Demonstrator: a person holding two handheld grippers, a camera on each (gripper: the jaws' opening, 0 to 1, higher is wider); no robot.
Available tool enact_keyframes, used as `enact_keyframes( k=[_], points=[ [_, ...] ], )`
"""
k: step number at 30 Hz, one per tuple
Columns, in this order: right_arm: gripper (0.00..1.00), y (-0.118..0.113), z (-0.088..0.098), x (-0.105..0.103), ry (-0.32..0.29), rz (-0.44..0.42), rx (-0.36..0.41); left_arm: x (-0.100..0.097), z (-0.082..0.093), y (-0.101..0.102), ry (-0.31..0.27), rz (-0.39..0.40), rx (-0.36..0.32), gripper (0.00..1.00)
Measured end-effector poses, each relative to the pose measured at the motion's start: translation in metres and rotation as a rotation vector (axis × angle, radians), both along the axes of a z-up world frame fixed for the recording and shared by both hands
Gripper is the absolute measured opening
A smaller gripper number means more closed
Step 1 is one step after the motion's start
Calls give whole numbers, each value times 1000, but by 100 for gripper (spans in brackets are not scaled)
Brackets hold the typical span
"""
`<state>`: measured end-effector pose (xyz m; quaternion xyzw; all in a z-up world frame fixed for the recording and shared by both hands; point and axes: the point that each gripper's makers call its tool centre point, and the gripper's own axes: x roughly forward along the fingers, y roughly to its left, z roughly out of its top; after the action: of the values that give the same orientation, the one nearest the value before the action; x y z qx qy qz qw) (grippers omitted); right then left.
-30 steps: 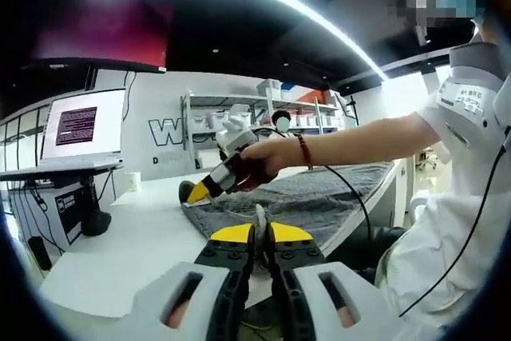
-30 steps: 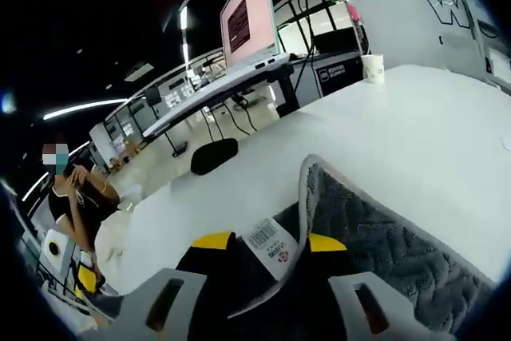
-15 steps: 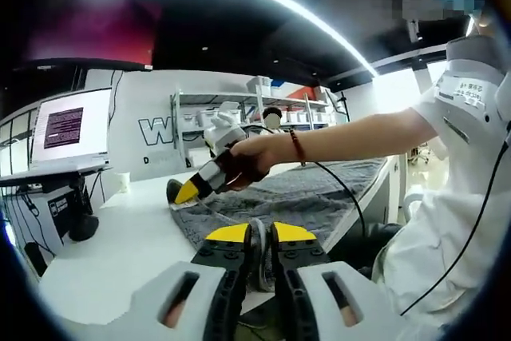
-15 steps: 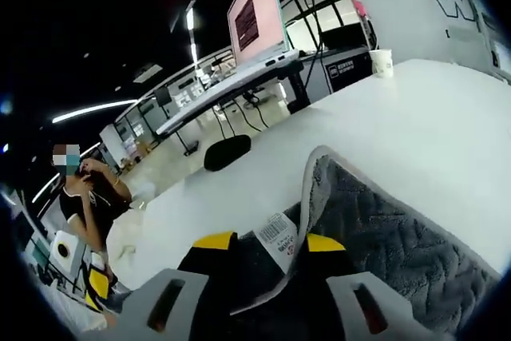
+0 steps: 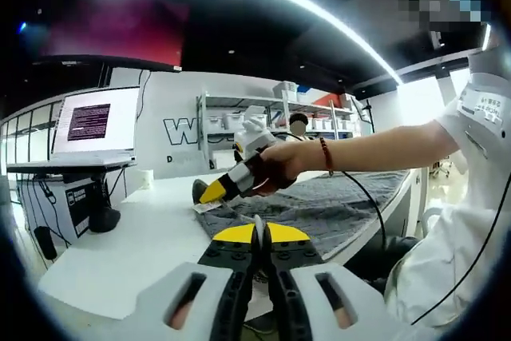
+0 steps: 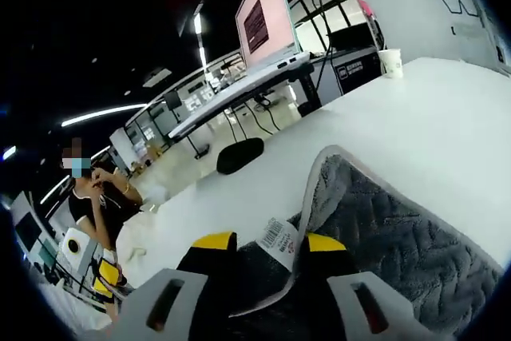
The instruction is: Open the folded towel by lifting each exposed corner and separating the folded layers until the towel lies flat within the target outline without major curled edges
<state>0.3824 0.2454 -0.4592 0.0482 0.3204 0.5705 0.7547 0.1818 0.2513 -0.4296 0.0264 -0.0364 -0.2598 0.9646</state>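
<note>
The left gripper (image 5: 260, 233) has its jaws pinched together on a thin edge of the grey towel (image 5: 319, 207). The towel spreads beyond them over the white table (image 5: 136, 253). Farther ahead, the right gripper (image 6: 262, 247) grasps a towel corner with its white label (image 6: 278, 235), apparently lifted off the table. A laptop (image 5: 92, 132) stands far off to the left.

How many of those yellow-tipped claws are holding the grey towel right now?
2. The left claw pinches the grey towel's near edge; the right claw grips the corner by its white label, on the white table.
</note>
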Motion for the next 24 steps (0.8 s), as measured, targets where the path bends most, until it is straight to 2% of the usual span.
enact_keyframes(
  k=[10, 12, 19, 24],
  points=[
    [26, 17, 19, -3, 45, 6, 119, -4, 1, 13, -8, 39, -4, 3],
    [26, 24, 24, -1, 33, 7, 142, -4, 0, 16, -4, 46, -11, 3],
    [28, 40, 24, -6, 23, 27, 158, -5, -1, 28, 5, 87, -33, 5],
    [28, 41, 27, -9, 7, 36, 173, -4, -3, 40, 13, 131, -57, 8]
  ],
)
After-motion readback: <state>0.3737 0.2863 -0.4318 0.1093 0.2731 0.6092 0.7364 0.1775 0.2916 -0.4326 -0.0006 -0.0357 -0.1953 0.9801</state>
